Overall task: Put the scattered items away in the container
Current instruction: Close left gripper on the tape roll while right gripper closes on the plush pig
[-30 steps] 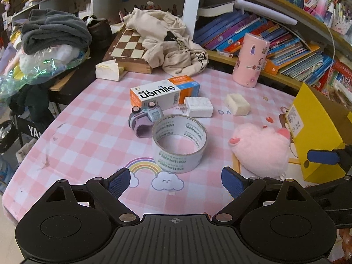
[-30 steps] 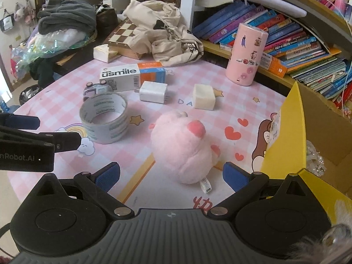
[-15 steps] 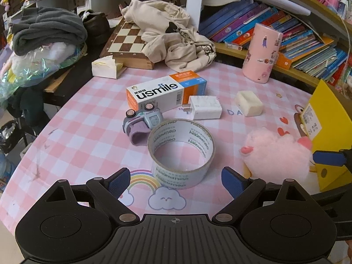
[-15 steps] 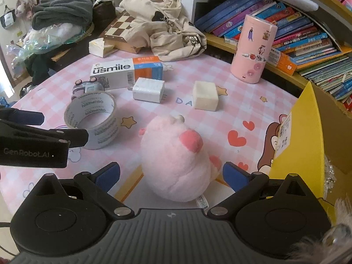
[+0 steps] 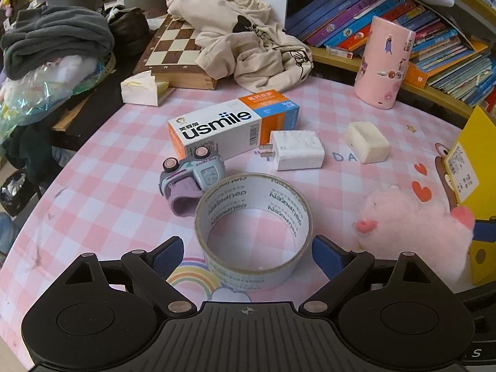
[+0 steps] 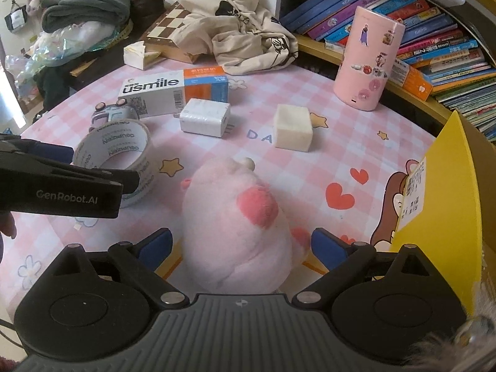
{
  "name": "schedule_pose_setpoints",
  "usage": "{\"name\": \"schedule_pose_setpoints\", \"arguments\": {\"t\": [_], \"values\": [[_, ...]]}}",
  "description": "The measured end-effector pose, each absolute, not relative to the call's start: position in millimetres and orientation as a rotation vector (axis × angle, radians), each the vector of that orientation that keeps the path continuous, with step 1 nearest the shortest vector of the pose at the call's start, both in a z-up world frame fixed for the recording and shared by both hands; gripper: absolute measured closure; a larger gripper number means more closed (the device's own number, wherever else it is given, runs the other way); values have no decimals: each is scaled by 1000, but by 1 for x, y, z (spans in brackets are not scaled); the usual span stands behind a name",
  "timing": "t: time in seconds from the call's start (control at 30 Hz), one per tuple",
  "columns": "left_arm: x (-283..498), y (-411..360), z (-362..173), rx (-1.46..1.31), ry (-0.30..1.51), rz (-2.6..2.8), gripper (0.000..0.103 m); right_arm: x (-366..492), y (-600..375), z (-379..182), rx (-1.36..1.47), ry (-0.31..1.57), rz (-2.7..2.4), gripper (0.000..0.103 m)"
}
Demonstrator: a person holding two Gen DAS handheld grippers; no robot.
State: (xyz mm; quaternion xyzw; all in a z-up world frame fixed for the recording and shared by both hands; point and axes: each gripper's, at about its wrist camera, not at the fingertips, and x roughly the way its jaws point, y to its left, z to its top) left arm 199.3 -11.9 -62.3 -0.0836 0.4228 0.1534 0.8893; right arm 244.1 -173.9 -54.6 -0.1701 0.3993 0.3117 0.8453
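Note:
My left gripper (image 5: 247,252) is open, its blue pads on either side of a grey tape roll (image 5: 252,231) lying flat on the pink checked table. My right gripper (image 6: 240,246) is open around a pink plush toy (image 6: 238,229), also in the left wrist view (image 5: 412,235). A yellow box (image 6: 446,217) stands open at the right. Farther back lie a toy car (image 5: 189,170), a usmile carton (image 5: 232,125), a white charger (image 5: 297,150) and a cream block (image 5: 367,142). The left gripper's finger (image 6: 62,183) shows in the right wrist view beside the tape roll (image 6: 114,148).
A pink cylinder (image 5: 383,63) stands at the back right by a shelf of books (image 5: 434,40). A chessboard (image 5: 176,55), a beige garment (image 5: 248,34) and a small white box (image 5: 142,88) lie at the back. Piled clothes (image 5: 55,43) sit left.
Both grippers have moved forward. The tape roll now lies between the left fingers and the plush toy between the right fingers. Both stay open.

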Motion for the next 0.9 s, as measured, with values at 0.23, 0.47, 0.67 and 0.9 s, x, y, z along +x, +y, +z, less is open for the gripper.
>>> {"name": "schedule_pose_setpoints", "arguments": {"t": [0.23, 0.47, 0.67, 0.9], "values": [[211, -14, -68, -147, 885, 315, 13, 251, -174, -59, -358, 851, 652, 13], [212, -15, -70, -130, 871, 299, 19, 251, -177, -58, -337, 853, 652, 23], [203, -13, -66, -147, 858, 288, 19, 247, -178, -54, -330, 843, 662, 32], [184, -12, -53, -172, 813, 273, 19, 235, -178, -48, -314, 846, 675, 36]]}}
